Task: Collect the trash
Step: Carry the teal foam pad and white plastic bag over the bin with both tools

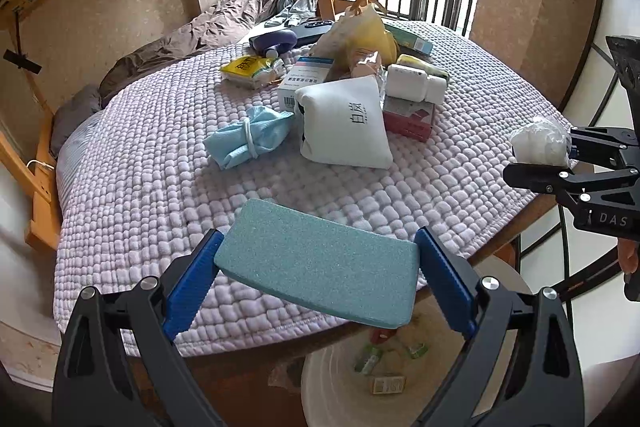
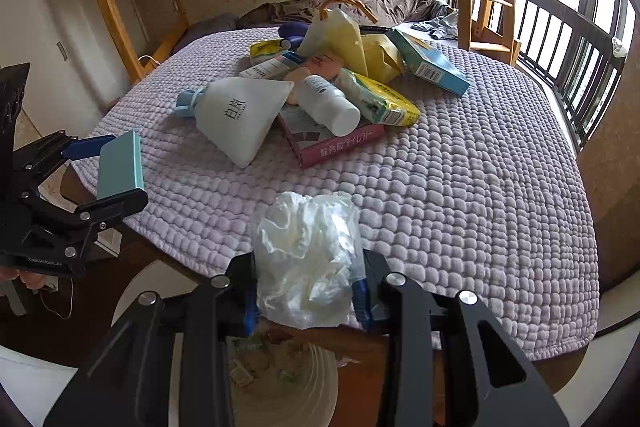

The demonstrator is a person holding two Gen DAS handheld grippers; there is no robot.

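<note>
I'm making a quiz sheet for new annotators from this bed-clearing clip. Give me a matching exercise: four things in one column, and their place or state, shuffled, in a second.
Things:
1. teal foam block
2. crumpled clear plastic bag
3. white bin
4. blue cloth tied with a white cord

Places or states:
A. on the floor below the bed's edge, with scraps inside
B. clamped in the right gripper
C. lying loose on the lilac quilt
D. clamped in the left gripper

Pairs: 1-D, 2-B, 3-A, 4-C
</note>
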